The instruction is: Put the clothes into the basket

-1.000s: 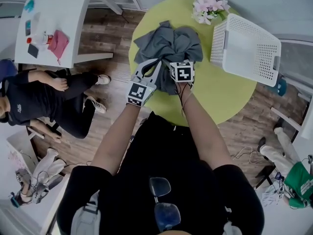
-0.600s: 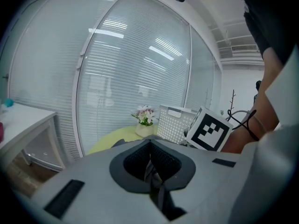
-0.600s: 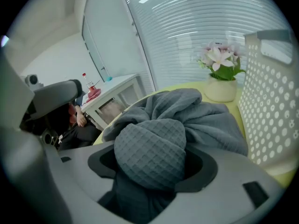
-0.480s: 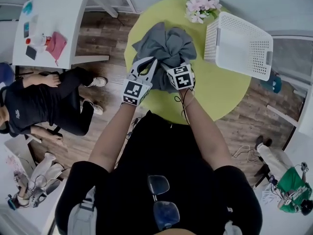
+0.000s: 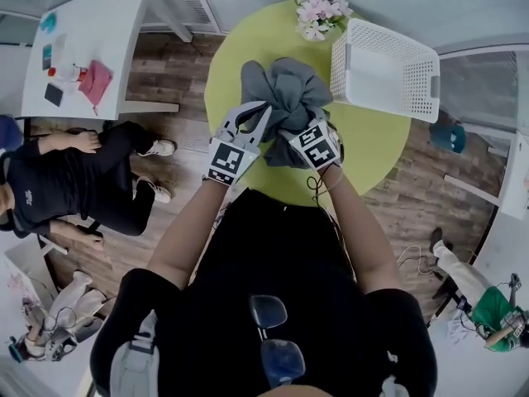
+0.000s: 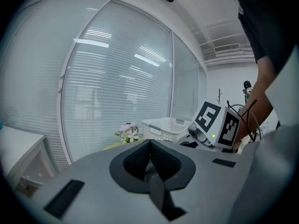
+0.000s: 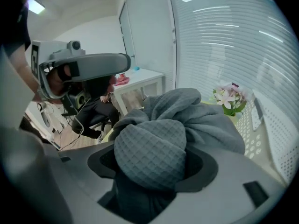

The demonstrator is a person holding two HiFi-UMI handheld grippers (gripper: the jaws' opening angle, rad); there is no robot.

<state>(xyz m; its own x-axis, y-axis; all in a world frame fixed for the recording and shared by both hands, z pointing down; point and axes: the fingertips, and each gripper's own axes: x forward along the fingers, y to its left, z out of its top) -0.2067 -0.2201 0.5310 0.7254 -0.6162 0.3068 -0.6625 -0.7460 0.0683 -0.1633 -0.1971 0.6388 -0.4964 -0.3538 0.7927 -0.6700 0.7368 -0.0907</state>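
Note:
A grey waffle-knit garment (image 5: 285, 89) hangs bunched up above the round green table (image 5: 376, 143), held between both grippers. My right gripper (image 5: 299, 131) is shut on it. Its jaws have just been closing, and a thick fold of the garment (image 7: 187, 111) bulges out between them at the right gripper (image 7: 152, 162). My left gripper (image 5: 263, 112) grips the garment's left edge. In the left gripper view the left gripper (image 6: 150, 146) has its pads together with a thin dark strip of cloth between them. The white perforated basket (image 5: 413, 81) stands on the table's right side, beyond the garment.
A bunch of pink and white flowers (image 5: 318, 11) sits at the table's far edge next to the basket. A white side table (image 5: 99, 7) with small items stands at upper left. A person in dark clothes (image 5: 58, 172) sits on the wooden floor at left.
Both grippers have risen and taken the garment up with them. It was spread on the table and is now gathered into a hanging bunch. The right gripper has rolled.

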